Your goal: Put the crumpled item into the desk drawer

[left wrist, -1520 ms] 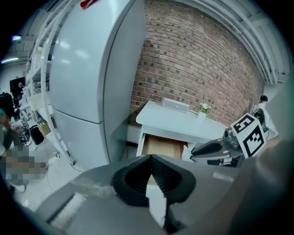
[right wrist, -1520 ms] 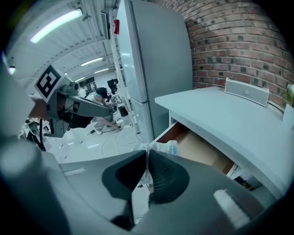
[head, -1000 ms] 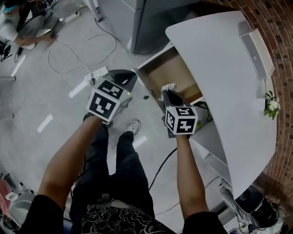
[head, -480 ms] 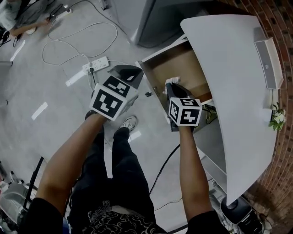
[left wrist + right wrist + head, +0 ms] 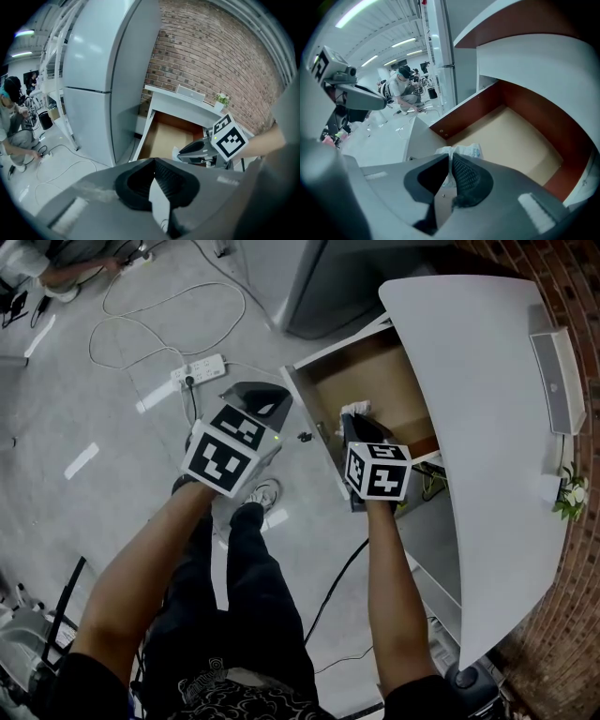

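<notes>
The crumpled white item is pinched between the tips of my right gripper, which is shut on it. It hangs over the near front part of the open desk drawer, whose tan bottom is bare. In the right gripper view the crumpled item sticks out past the right gripper, above the drawer by its front corner. My left gripper is shut and holds nothing, out over the floor left of the drawer front. The left gripper faces the drawer.
The white desk top overhangs the drawer and carries a white bar and a small plant. A grey cabinet stands beside the desk. A power strip and cables lie on the floor. A person crouches far left.
The head view has shifted a little. My right gripper stays over the drawer's front part with the crumpled item in it; the left gripper has hardly moved.
</notes>
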`<state>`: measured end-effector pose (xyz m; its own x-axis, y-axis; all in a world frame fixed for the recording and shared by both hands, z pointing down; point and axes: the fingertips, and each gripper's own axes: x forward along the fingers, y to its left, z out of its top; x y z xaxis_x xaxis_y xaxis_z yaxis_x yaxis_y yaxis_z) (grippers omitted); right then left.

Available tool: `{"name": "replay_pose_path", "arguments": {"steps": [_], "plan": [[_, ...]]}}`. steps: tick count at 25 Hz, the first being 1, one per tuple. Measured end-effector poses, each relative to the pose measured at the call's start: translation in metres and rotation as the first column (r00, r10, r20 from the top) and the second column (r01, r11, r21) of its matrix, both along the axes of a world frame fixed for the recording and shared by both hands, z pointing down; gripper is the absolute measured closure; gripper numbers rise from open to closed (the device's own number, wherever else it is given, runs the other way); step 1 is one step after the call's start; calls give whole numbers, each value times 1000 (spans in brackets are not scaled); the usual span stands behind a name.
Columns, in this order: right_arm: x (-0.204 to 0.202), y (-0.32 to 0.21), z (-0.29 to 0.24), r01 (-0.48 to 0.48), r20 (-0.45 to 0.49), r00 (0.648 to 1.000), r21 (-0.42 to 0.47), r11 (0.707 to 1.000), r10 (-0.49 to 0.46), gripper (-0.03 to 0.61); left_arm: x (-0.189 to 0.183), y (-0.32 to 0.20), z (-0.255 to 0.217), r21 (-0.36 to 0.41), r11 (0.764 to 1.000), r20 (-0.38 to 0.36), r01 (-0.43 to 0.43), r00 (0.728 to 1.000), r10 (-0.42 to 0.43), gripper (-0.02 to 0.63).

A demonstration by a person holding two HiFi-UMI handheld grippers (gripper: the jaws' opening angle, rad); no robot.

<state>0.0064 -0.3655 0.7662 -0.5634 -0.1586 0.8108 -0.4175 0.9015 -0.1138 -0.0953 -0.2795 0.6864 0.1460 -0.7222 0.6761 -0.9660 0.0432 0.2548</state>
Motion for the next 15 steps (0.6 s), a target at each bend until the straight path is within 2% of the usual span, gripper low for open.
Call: {"name": "replay_pose_path", "arguments": {"steps": [5, 8, 15], "plan": [[-1, -3, 2, -15, 1, 1000, -4, 1000, 15, 540, 0, 5, 4, -17, 1000, 5, 5, 1000, -4, 611], [0, -3, 3, -25, 0, 1000, -16, 1000, 25, 457, 3, 6, 3, -24, 1000, 9, -4, 1000, 4, 611], [-3, -2, -14, -65, 30, 997, -20, 998, 66, 457, -4, 6, -15, -25, 999, 26, -20, 999, 21, 611]]}}
